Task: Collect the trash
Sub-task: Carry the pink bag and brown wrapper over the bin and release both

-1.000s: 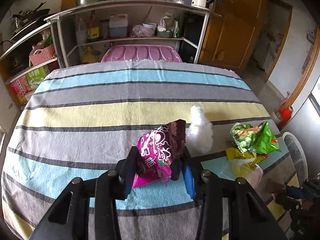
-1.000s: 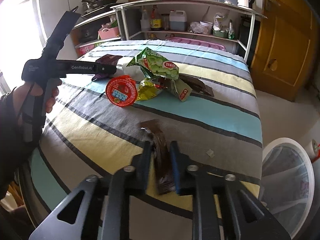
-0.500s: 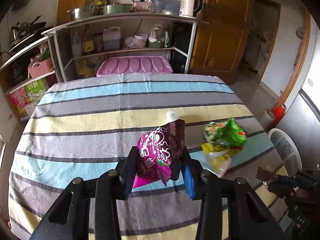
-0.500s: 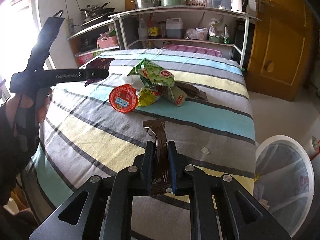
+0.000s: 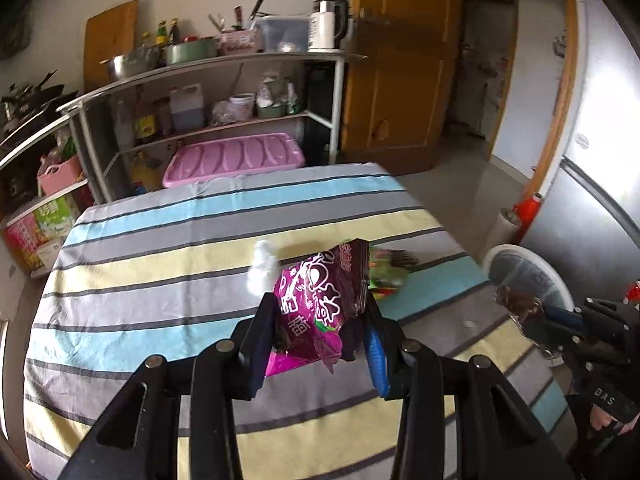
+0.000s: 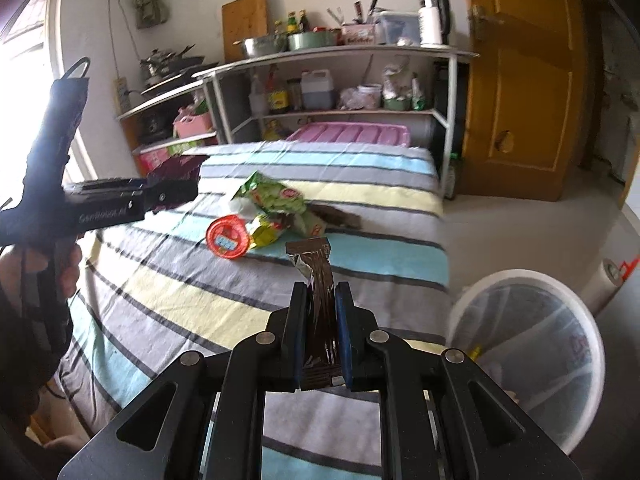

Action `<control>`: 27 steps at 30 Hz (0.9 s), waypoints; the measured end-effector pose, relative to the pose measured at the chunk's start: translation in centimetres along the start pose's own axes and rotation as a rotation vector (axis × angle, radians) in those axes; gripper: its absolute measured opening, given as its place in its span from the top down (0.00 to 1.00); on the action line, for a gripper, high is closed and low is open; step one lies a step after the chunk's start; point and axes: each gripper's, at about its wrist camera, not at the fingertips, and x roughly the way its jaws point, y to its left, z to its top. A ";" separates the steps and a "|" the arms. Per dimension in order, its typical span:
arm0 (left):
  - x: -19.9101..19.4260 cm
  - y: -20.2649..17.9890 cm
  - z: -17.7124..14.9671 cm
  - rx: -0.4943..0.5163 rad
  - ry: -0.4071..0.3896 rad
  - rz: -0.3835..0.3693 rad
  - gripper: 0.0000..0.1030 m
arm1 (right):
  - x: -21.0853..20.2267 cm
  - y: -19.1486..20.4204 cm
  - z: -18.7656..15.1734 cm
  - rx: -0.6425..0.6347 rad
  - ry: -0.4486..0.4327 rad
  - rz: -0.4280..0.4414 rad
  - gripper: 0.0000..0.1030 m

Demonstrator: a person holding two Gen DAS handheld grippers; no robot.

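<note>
My left gripper point(image 5: 320, 312) is shut on a magenta snack bag point(image 5: 320, 296) and holds it above the striped tablecloth point(image 5: 160, 280). My right gripper point(image 6: 320, 300) is shut on a brown foil wrapper point(image 6: 318, 280), lifted off the table near its right edge. A white bin point(image 6: 524, 356) with a clear liner stands on the floor just right of the table; it also shows in the left wrist view point(image 5: 524, 276). A green snack bag point(image 6: 276, 196), a yellow wrapper point(image 6: 266, 230), a red lid point(image 6: 226, 236) and a brown wrapper point(image 6: 336, 216) lie on the table.
A white crumpled tissue point(image 5: 262, 266) lies mid-table. A metal shelf rack point(image 5: 224, 92) with pots, bottles and a pink tub lid point(image 5: 236, 156) stands behind the table. A wooden door point(image 6: 528, 80) is at the right. The left gripper shows in the right wrist view point(image 6: 168, 188).
Both grippers have lifted and swung right toward the bin with their wrappers. The right gripper's wrapper came off the tablecloth. The bin now sits larger in both views.
</note>
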 end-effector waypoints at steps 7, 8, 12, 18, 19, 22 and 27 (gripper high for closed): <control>-0.5 -4.8 0.4 0.079 -0.013 -0.071 0.59 | -2.9 -2.1 -0.3 0.051 -0.048 -0.055 0.86; -0.6 -5.5 0.5 0.087 -0.013 -0.081 0.59 | -3.4 -2.4 -0.4 0.058 -0.055 -0.064 0.86; -0.5 -8.1 0.8 0.114 -0.016 -0.131 0.59 | -5.1 -4.2 -0.8 0.093 -0.074 -0.112 0.86; 0.3 -12.8 1.3 0.169 -0.005 -0.209 0.59 | -7.3 -7.6 -1.7 0.160 -0.084 -0.199 0.86; 0.5 -13.5 1.4 0.173 -0.002 -0.224 0.59 | -7.5 -8.1 -1.9 0.169 -0.083 -0.210 0.86; 1.4 -16.2 1.5 0.194 0.016 -0.272 0.59 | -8.3 -9.8 -2.9 0.205 -0.079 -0.249 0.86; 2.8 -20.3 0.8 0.249 0.051 -0.322 0.59 | -9.0 -12.7 -4.3 0.264 -0.056 -0.307 0.86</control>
